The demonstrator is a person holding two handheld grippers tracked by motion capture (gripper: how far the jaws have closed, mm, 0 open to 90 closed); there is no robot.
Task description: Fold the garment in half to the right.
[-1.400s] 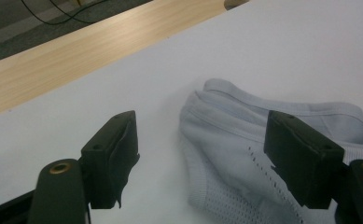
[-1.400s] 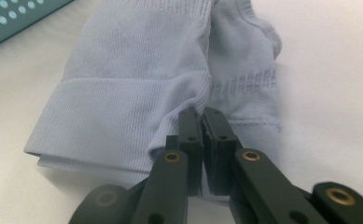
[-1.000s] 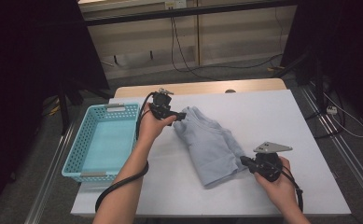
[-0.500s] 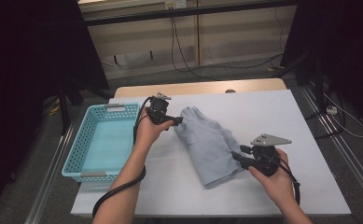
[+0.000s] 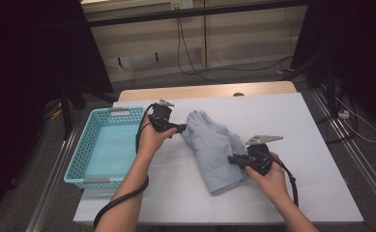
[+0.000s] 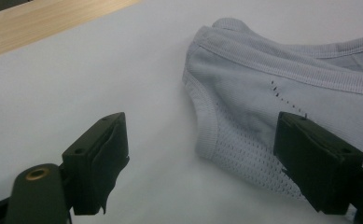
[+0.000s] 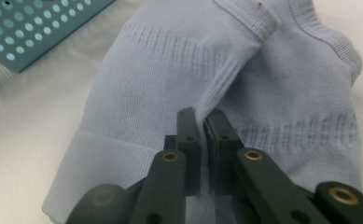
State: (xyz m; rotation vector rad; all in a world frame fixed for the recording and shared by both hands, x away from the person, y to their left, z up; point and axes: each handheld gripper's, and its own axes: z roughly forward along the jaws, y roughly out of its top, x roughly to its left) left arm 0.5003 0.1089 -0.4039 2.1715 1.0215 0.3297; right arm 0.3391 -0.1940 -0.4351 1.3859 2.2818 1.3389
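A light blue-grey knit garment (image 5: 213, 145) lies folded in the middle of the white table (image 5: 316, 145). My left gripper (image 5: 181, 128) is at its upper left edge, open. In the left gripper view the garment's ribbed hem (image 6: 272, 79) lies ahead; one jaw of the left gripper (image 6: 200, 128) is over bare table and the other over the mesh fabric. My right gripper (image 5: 231, 158) is at the garment's right side. In the right gripper view the right gripper (image 7: 200, 117) is shut on a raised fold of the garment (image 7: 170, 60).
A turquoise perforated basket (image 5: 79, 159) stands at the table's left edge, and its corner (image 7: 30, 32) appears in the right gripper view. A wooden strip (image 5: 205, 91) runs along the far edge. Bare table extends to the right and front.
My right gripper has moved left and slightly away from the person onto the garment's right side. The left gripper has shifted a little toward the garment's upper left edge.
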